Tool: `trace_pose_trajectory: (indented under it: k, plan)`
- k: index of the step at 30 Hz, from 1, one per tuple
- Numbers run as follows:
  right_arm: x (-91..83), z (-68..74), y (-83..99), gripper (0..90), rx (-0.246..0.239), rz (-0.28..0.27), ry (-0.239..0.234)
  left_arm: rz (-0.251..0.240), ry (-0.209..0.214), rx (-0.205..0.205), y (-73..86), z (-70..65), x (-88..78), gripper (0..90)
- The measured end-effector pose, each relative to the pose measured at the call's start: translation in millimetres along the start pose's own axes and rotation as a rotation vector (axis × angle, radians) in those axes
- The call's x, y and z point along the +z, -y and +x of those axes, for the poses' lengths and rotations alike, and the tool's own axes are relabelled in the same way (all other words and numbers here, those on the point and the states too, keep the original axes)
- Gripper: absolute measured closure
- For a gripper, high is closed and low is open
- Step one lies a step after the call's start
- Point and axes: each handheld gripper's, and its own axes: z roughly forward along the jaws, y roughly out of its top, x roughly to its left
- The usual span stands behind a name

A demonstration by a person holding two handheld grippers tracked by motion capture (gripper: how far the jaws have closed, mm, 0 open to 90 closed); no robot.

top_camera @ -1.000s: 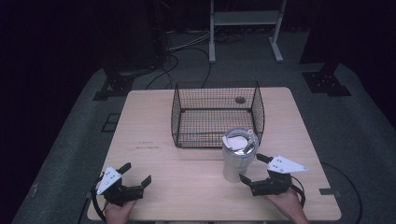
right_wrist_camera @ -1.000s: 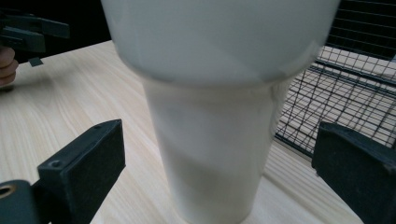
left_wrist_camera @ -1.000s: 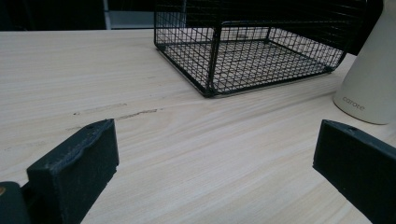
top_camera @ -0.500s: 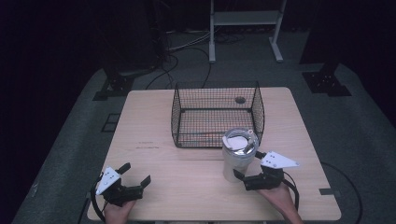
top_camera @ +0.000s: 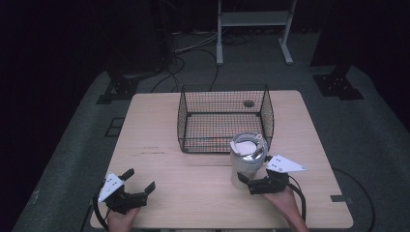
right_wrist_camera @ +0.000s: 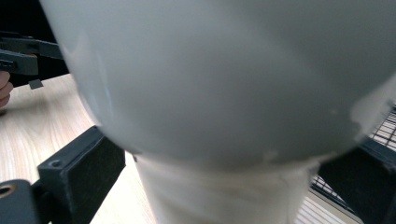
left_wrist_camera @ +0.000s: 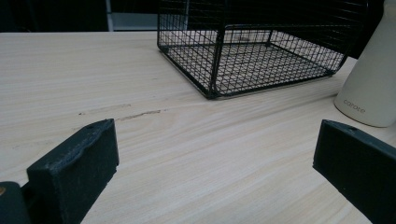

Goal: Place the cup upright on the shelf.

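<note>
A: On the left, why does the left gripper [top_camera: 140,187] lie so low at the near edge of the desk [top_camera: 154,125]?

B: I think it only waits; its fingers [left_wrist_camera: 77,161] are spread wide and released, with nothing between them; they point across the bare wood toward the wire basket [top_camera: 223,118], so the hand can rest and leave the way free for the other side.

A: And the basket, why is it in the middle?

B: It stands open at the top, near the far half of the desk; in my judgement it is the place where the cup will go, because the white tumbler [top_camera: 247,159] stands just in front of its right near corner, upright on the desk.

A: Then the right gripper [top_camera: 245,181]?

B: It is at the tumbler, low on its side; in the right gripper view the fingers [right_wrist_camera: 81,170] stand on both sides of the narrow lower body [right_wrist_camera: 219,196]; the left finger seems apart from the wall, so I cannot tell if they already grasp it or only enclose it; the low hold probably serves to lift it over the basket rim.
</note>
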Motion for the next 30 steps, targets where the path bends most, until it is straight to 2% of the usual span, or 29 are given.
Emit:
trace_pose_trajectory:
  k: [14,30]
  plan:
    - [6.4,-0.5,-0.7,4.2,-0.002,-0.025,0.003,-0.006,0.0,-0.005,-0.3,1.2,-1.3,0.0]
    - [8.4,-0.8,-3.5,6.9,-0.01,-0.026,0.004,-0.011,-0.001,-0.012,-0.4,1.9,-2.2,0.0]
